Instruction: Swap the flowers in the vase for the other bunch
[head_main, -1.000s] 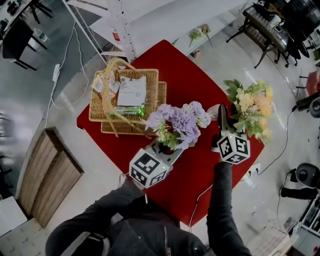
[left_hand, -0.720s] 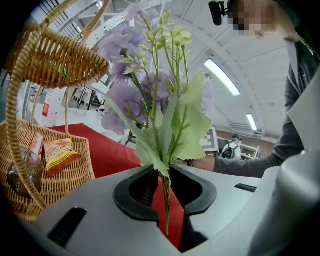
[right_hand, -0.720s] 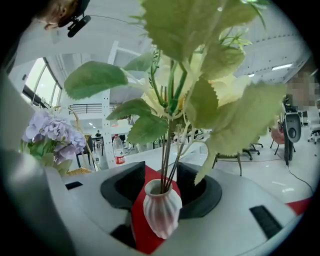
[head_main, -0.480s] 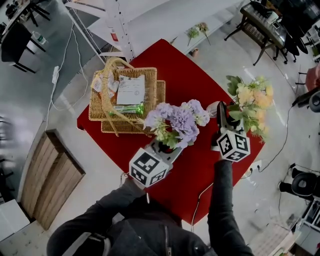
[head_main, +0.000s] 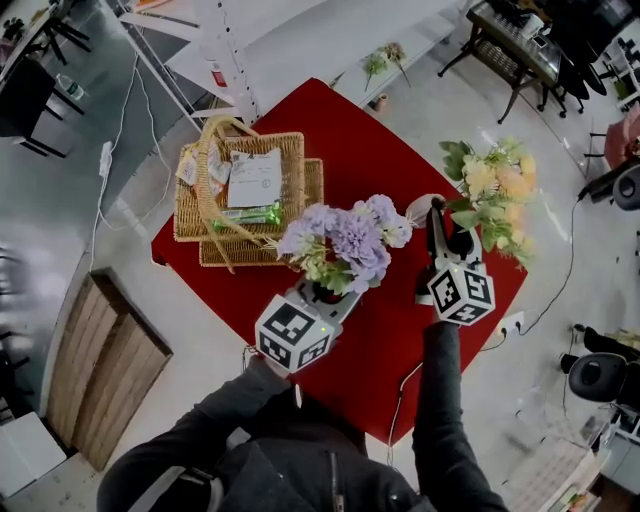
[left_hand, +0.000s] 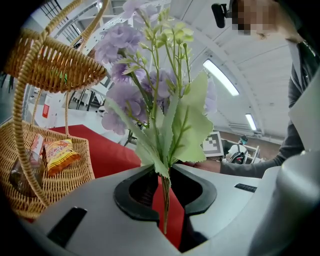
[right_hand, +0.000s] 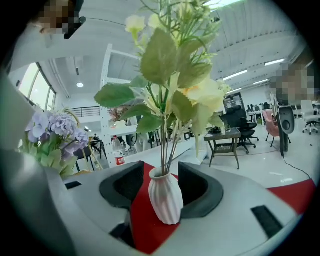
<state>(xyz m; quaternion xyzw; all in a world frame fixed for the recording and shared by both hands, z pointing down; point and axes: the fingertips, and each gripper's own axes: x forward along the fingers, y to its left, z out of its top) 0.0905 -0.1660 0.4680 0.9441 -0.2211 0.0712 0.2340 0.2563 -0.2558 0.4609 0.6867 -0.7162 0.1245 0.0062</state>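
Head view: both dark-sleeved forearms reach forward over the red bench (head_main: 390, 335), the claws held about level and side by side, a little apart. The left claw (head_main: 325, 293) pinches the stems of the purple bunch (head_main: 345, 240) low down; the stems run upright, with the leaves and heads above the claw, next to the basket (head_main: 245, 195). The right claw (head_main: 440, 225) has just been opening and is now spread wide. The white ribbed vase (right_hand: 165, 197) stands upright on the bench between its pads, with red cloth showing in the gap on one side. The vase holds the yellow bunch (head_main: 495, 190), stems rising straight from its neck. The wicker basket, handle arched over it, holds snack packets (left_hand: 57, 152) and a printed card.
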